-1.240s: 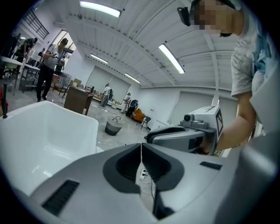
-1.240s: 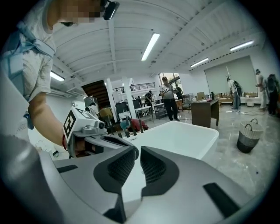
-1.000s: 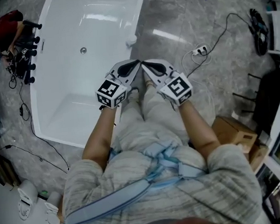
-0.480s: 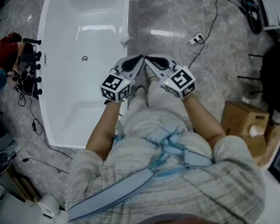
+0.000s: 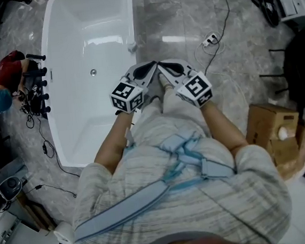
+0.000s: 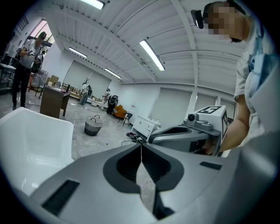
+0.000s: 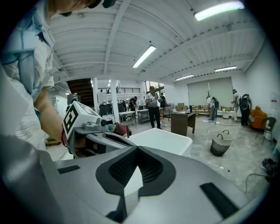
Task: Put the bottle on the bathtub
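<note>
The white bathtub (image 5: 91, 71) stands on the grey floor ahead and to my left. A small white bottle-like thing (image 5: 131, 44) stands on the tub's right rim, well beyond both grippers. My left gripper (image 5: 148, 67) and right gripper (image 5: 162, 65) are held side by side in front of my body, tips almost touching. Both are shut with nothing between the jaws. In the left gripper view the left gripper (image 6: 141, 146) points past the tub's corner (image 6: 35, 135), and the right gripper (image 6: 188, 133) shows beside it. In the right gripper view the right gripper (image 7: 136, 148) faces the tub's end (image 7: 162, 140).
A person in red (image 5: 9, 79) crouches by a black rack left of the tub. A power strip with its cable (image 5: 207, 40) lies on the floor to the right. A cardboard box (image 5: 274, 128) stands at the right, and a basket (image 7: 220, 144) farther off.
The head view has shifted, so the tub and bottle sit further left in the frame. Both grippers stay shut and side by side in front of my body.
</note>
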Available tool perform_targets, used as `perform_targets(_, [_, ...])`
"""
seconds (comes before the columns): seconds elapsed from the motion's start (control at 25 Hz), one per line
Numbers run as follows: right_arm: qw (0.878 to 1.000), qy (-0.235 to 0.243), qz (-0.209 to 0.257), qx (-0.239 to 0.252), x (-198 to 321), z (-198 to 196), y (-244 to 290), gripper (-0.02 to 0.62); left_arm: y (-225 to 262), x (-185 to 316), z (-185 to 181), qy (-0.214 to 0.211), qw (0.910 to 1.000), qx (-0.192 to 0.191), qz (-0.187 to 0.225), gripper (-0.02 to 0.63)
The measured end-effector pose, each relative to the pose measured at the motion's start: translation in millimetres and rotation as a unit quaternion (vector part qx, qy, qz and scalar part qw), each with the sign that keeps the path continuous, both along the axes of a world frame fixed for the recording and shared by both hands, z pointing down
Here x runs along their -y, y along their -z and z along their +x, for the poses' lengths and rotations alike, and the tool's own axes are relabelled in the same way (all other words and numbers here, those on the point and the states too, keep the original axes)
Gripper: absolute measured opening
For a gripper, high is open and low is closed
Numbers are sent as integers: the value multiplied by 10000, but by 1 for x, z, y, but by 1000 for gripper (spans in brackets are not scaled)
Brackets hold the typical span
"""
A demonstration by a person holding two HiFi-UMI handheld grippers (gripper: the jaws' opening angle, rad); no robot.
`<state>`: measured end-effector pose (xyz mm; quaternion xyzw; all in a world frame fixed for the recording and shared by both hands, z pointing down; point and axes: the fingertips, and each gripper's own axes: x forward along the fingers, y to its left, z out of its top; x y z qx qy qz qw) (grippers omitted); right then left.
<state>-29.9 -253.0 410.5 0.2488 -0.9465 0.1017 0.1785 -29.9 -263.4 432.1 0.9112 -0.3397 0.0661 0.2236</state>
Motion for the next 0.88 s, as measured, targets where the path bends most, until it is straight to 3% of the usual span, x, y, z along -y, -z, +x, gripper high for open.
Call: perform_targets(0.88, [9997, 110, 63, -231, -19, -1, 5, 3, 6, -18, -1, 23, 10000, 48, 74, 4])
